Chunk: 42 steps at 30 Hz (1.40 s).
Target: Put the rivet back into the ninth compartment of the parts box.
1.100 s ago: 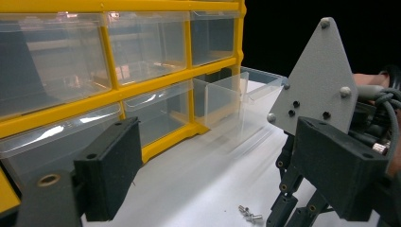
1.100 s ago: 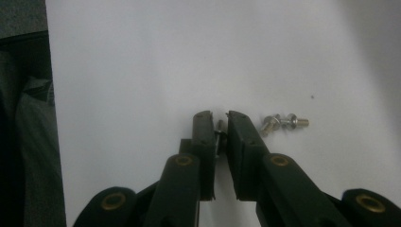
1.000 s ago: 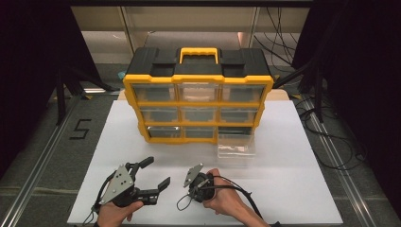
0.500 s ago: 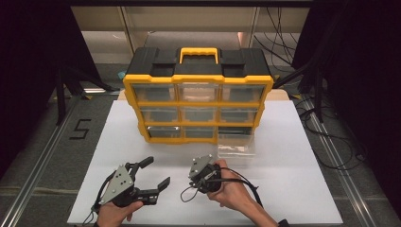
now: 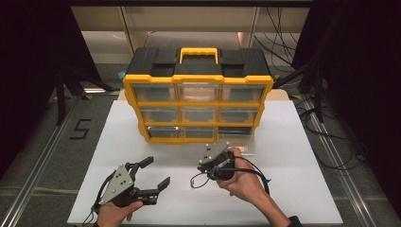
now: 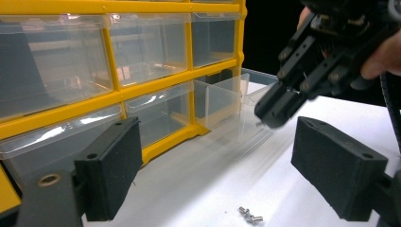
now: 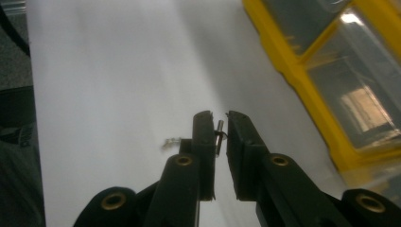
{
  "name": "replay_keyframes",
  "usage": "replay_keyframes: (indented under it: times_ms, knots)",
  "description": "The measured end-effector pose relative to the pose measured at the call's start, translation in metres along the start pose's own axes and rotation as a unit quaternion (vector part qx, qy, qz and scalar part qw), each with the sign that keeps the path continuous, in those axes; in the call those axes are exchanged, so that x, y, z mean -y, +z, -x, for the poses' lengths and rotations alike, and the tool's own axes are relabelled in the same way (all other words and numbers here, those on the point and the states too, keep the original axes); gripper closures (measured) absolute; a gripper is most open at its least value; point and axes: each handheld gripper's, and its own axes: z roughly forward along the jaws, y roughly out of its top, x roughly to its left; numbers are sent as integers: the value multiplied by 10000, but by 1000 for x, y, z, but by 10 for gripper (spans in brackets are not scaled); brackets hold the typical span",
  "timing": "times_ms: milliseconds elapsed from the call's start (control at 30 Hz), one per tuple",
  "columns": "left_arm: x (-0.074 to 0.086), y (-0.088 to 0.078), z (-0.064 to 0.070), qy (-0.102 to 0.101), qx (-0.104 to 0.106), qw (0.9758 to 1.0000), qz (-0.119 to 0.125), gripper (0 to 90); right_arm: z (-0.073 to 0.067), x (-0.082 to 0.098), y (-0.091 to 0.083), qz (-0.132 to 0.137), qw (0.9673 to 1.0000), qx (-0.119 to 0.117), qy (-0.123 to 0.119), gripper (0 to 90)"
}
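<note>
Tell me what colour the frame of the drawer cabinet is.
Yellow, with a black top; the drawer cabinet shows best in the high view.

**A darkened recording bench in a lab**

A lab or test cell is suggested. A white tabletop is framed by black curtains, cables are trailed across a grey floor, and a taped numeral "5" is seen beside a metal floor rail. A yellow-and-black drawer organizer is set on the table.
</note>
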Motion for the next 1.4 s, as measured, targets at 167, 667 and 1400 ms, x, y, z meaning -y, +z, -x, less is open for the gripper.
replay_keyframes:
  times_ms: [167, 667, 1400]
  knots:
    - [0, 0, 0, 0, -1, 10000, 0, 166, 8, 1, -7, 110, 9998, 175, 54, 823]
    - [0, 0, 0, 0, 3, 10000, 10, 167, 28, 7, -25, 301, 9982, 462, 233, 823]
    - [-1, 0, 0, 2, 4, 10000, 6, 167, 62, 27, -44, 332, 9934, 917, 600, 823]
